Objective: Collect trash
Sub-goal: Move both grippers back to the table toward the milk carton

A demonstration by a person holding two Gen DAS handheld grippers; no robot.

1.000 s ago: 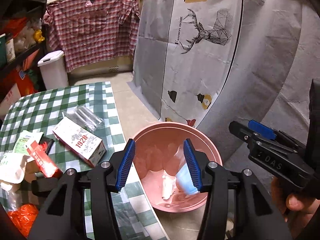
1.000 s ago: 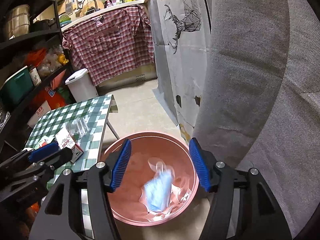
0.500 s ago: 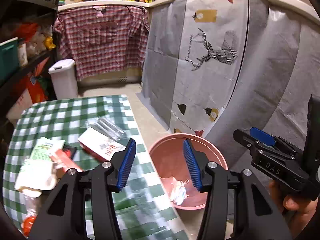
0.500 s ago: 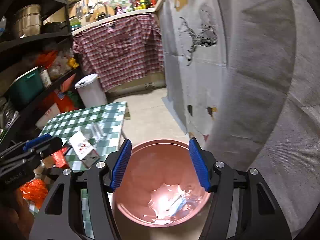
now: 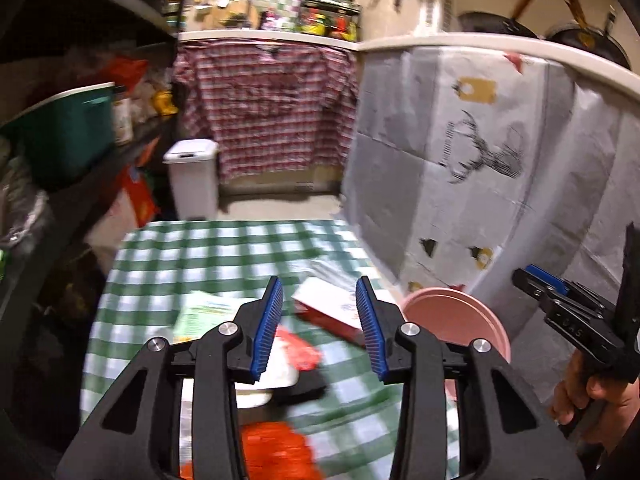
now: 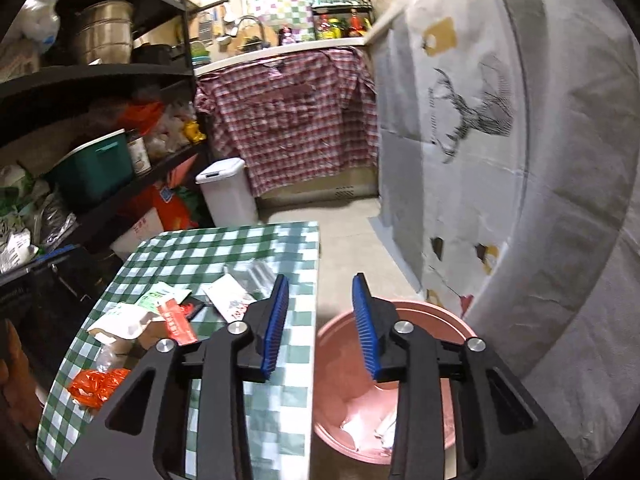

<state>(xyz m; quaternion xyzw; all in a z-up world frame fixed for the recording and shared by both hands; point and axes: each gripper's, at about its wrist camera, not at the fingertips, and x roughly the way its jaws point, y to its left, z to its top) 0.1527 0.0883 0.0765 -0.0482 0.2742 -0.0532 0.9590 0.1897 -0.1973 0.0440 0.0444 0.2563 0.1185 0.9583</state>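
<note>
My left gripper [image 5: 319, 326] hangs over the green checked table [image 5: 208, 252] with nothing between its closing jaws. Below it lie a white and red carton [image 5: 332, 310], a red packet [image 5: 298, 350], a green and white wrapper [image 5: 204, 314] and an orange bag [image 5: 276, 450]. My right gripper [image 6: 320, 326] hovers between the table's edge [image 6: 308, 360] and the pink bin [image 6: 424, 314], its jaws closing on nothing. The bin holds white scraps [image 6: 360, 426]. On the table I also see the carton [image 6: 230, 298], a red packet [image 6: 176, 322], a clear wrapper [image 6: 250, 272] and the orange bag [image 6: 98, 386].
A white lidded bin [image 6: 228, 194] stands on the floor beyond the table. Dark shelves [image 6: 100, 76] packed with goods run along the left. A grey sheet with a deer print [image 6: 472, 120] hangs on the right. The hand holding the right gripper [image 5: 560, 308] shows at the right.
Both grippers have drawn back from over the pink bin towards the table and risen a little. The blue mask that fell is in the bin. Both pairs of jaws have narrowed.
</note>
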